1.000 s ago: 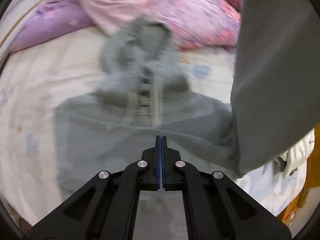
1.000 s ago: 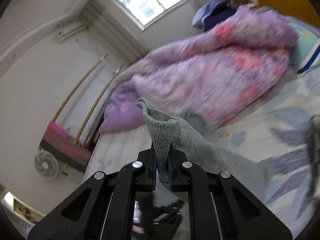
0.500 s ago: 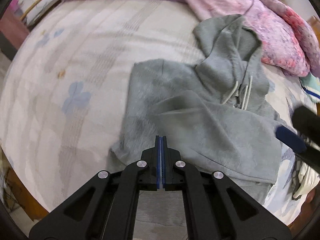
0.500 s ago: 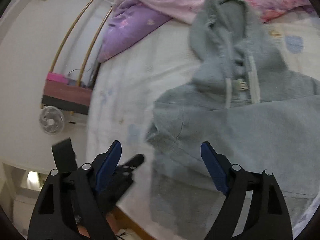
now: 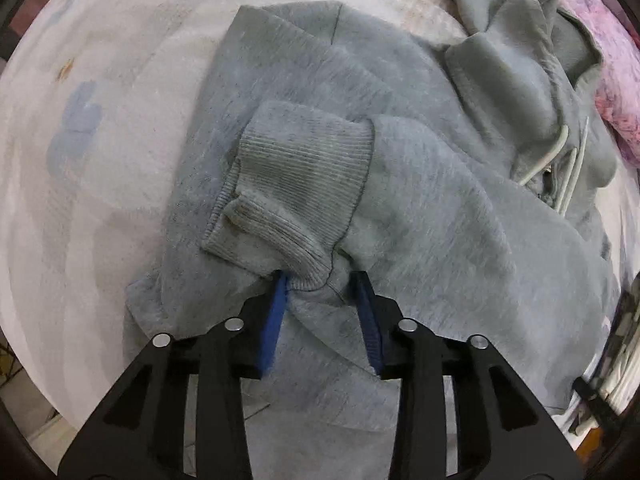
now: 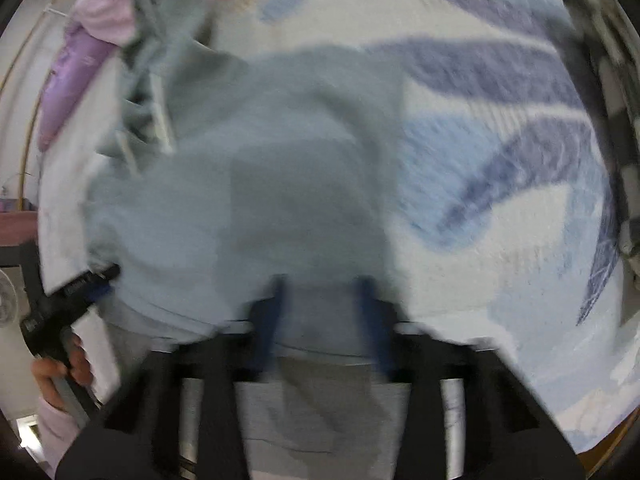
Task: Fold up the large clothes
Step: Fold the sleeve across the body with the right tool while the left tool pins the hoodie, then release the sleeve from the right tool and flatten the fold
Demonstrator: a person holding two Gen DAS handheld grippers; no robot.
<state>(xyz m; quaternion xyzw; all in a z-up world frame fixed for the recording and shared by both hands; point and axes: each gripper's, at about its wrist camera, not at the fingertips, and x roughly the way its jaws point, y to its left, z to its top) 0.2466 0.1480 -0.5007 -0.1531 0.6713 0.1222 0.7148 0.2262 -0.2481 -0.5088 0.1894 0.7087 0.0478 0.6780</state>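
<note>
Grey hoodie (image 5: 420,208), spread on bed (image 5: 100,160): left gripper (image 5: 322,284) just opening, cuff (image 5: 296,184) loosely between jaws; right gripper (image 6: 322,284) just closing over hem fabric, contact blurred; advise seating both grips before folding.

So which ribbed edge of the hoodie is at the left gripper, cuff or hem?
The cuff: the ribbed sleeve end folded across the hoodie body, with its lower corner between the open jaws of the left gripper.
</note>
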